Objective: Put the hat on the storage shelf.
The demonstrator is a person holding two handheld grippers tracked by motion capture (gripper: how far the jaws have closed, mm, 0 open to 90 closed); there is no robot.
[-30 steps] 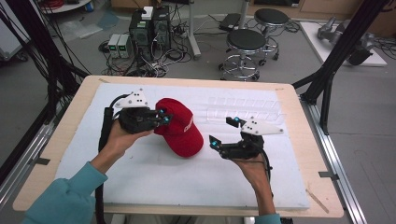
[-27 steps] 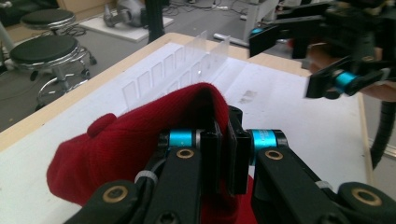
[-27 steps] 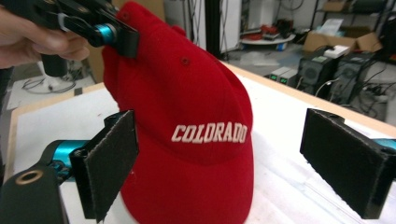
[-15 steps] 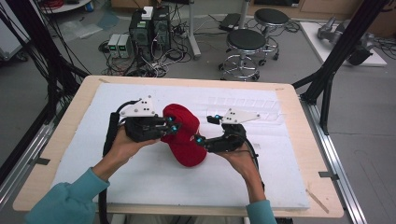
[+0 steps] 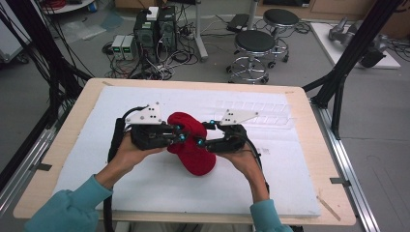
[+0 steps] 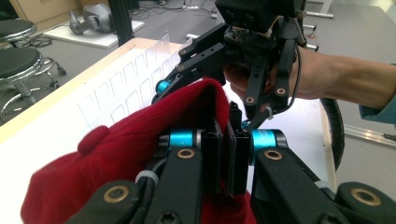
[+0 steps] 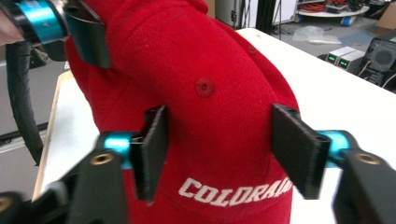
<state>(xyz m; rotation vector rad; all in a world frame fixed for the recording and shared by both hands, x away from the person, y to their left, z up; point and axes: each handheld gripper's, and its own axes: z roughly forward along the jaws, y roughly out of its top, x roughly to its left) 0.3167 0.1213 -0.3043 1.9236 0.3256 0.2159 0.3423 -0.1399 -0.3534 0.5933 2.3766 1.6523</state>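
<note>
A red cap (image 5: 193, 145) with white lettering stands lifted off the white pad, its crown up. My left gripper (image 5: 180, 137) comes in from the left and is shut on the cap's edge; in the left gripper view the fabric (image 6: 116, 154) is pinched between the jaws of the left gripper (image 6: 227, 158). My right gripper (image 5: 199, 141) faces it from the right. Its jaws have just been closing and stand half closed on either side of the cap's crown (image 7: 219, 84), with the right gripper (image 7: 219, 140) not visibly squeezing the fabric.
The white pad (image 5: 290, 183) covers a wooden table (image 5: 319, 159). A clear plastic tray (image 5: 256, 108) lies at the pad's back right. Stools (image 5: 254, 43), computer boxes (image 5: 154, 29) and cables stand on the floor behind; black frame posts (image 5: 348, 58) flank the table.
The right gripper moved left up to the cap and its jaws narrowed around the crown. The left gripper tipped the cap up from lying on the pad.
</note>
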